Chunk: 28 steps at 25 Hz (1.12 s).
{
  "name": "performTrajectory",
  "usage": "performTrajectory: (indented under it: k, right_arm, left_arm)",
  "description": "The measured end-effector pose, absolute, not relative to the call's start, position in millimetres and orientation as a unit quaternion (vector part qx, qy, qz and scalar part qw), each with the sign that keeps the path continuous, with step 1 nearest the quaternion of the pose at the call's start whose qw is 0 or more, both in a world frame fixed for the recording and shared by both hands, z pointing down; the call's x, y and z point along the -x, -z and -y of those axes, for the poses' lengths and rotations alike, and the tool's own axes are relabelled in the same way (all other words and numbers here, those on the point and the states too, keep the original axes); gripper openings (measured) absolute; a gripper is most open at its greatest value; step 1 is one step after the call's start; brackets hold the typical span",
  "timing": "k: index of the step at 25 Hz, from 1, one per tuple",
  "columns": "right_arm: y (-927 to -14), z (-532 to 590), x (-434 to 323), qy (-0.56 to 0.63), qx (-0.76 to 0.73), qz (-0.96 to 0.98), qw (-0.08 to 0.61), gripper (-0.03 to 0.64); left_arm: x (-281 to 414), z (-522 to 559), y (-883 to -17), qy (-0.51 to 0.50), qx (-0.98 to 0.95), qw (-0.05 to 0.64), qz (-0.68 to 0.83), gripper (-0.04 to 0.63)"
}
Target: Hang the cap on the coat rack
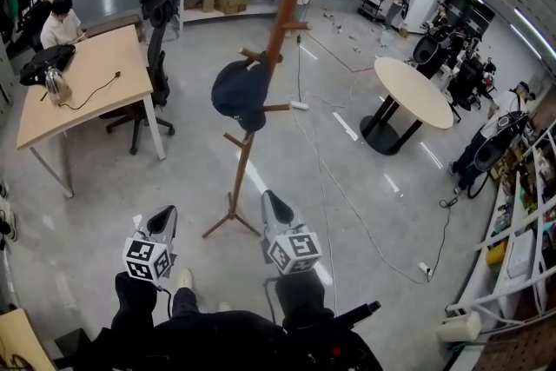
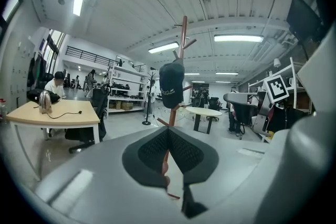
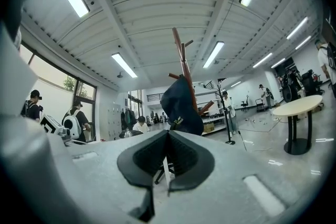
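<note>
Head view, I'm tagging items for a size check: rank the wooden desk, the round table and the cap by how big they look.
1. wooden desk, largest
2. round table
3. cap, smallest, though it hangs nearer the camera, which enlarges it somewhat

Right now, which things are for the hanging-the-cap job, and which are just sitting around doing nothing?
For the job:
- dark navy fabric cap, already hanging on a peg
- tall brown wooden coat rack

Just lying about:
- light wooden desk
- silver metal kettle
- black office chair
- round white table
</note>
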State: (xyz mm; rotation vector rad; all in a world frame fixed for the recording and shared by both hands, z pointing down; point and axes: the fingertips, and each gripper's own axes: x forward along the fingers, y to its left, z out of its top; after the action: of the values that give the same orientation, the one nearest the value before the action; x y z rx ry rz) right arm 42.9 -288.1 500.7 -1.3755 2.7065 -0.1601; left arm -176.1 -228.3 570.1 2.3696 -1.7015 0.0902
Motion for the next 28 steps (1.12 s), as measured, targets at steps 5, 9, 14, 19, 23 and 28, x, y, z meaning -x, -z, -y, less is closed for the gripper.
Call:
performTrajectory:
  k: [5, 9, 14, 19, 23, 28]
  right_arm:
    - [-510, 274, -38, 0.046, 0.439, -0.897, 0.037, 0.003]
    - [-523, 261, -35, 0.053, 0.430, -0.901, 0.030, 0.003]
    - [-532, 250, -33, 0.054, 0.426, -0.903, 0.024, 0.003]
    - [-540, 244, -33, 0.062, 0.423, -0.904, 0.011, 0.003]
    - [-544, 240, -32, 0.063, 0.420, -0.905, 0.006, 0.003]
    - [-547, 241, -26, 0.063, 0.417, -0.907, -0.001, 0.003]
  left_arm:
    - [175, 215, -567, -0.029, -0.804, 0.106, 0.585, 0.002]
    - [176, 204, -563, -0.027, -0.802, 0.103, 0.588, 0.002]
    - [178, 195, -561, -0.026, -0.801, 0.099, 0.589, 0.002]
    - [175, 191, -561, -0.025, -0.800, 0.101, 0.591, 0.002]
    - [175, 188, -561, -0.025, -0.800, 0.101, 0.591, 0.002]
    - [177, 188, -562, -0.025, -0.799, 0.102, 0.592, 0.002]
